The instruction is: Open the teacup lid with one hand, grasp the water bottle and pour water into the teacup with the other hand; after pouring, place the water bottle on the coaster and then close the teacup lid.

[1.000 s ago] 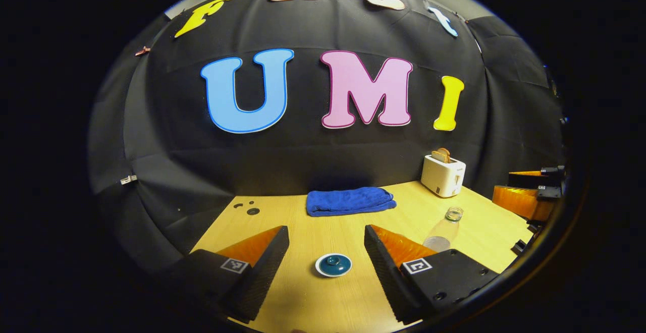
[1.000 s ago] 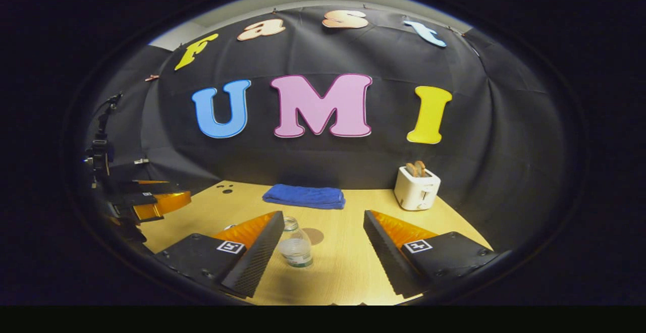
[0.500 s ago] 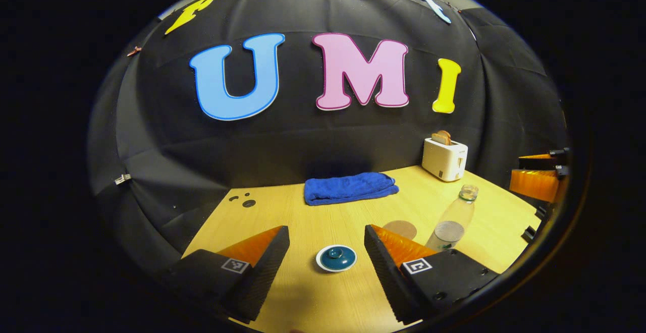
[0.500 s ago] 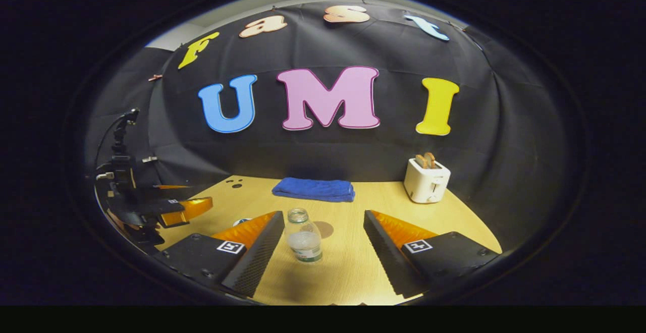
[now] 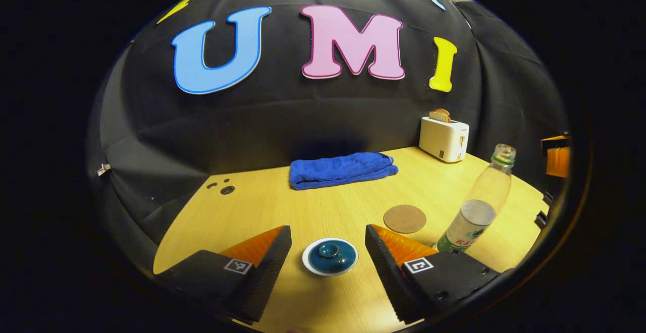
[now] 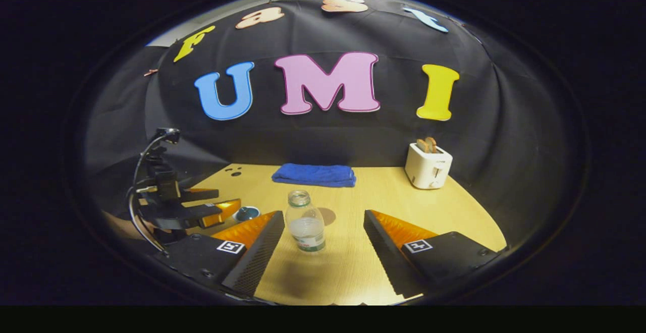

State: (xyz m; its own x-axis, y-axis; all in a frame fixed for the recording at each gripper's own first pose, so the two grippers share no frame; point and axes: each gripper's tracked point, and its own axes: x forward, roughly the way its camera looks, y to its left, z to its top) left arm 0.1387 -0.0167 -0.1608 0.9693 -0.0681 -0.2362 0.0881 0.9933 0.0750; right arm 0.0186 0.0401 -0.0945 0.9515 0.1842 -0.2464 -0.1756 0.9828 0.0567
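Both cameras have dropped and closed in over the last sec: in the left gripper view the dark teal ceramic teacup lid with white rim now sits larger and lower between the jaws of the left gripper, which are spread wide and not touching it. The lid is still seated on the cup, so step 1 (lid off) is judged not yet done; a descent and pinch on the knob appears to be next. In the right gripper view the clear plastic water bottle, uncapped & partly filled, stands upright on the light wooden desk, nearer than before, ahead of the right gripper, whose jaws are likewise spread, w/ the bottle nearer its left finger and not gripped. The round brown cork coaster lies just beside the bottle, unoccupied. A folded blue towel and a white toaster w/ bread sit at the back, well apart from the work.
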